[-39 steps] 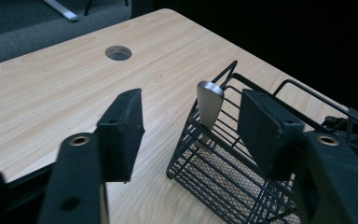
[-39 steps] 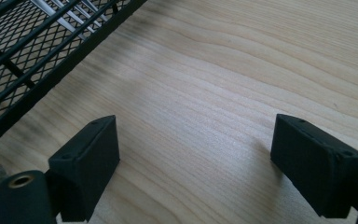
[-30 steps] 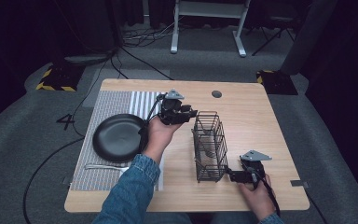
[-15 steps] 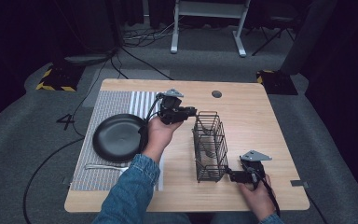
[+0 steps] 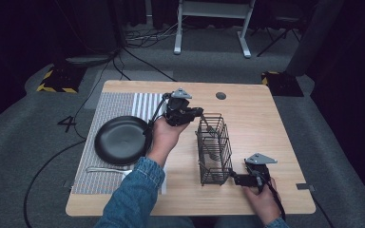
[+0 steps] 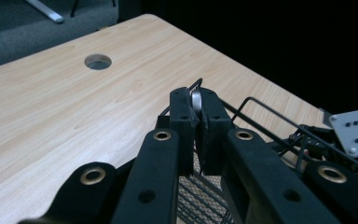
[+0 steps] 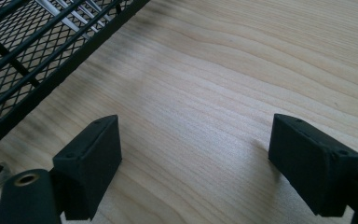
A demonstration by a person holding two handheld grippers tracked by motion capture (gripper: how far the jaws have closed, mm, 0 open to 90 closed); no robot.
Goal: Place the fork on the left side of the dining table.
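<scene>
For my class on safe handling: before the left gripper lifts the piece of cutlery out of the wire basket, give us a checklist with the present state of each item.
1. Left gripper closed on the utensil: ok; its jaws have just been closing and now pinch a silvery metal tip.
2. Which utensil it is: cannot tell; the rest is hidden behind the jaws.
3. Wire basket upright on the table: ok.
4. Basket steadied: not ok; the right gripper stands open beside the basket, jaws on bare wood.
5. Landing spot free: ok; the black plate on the placemat is empty, with a utensil lying beside it.
</scene>
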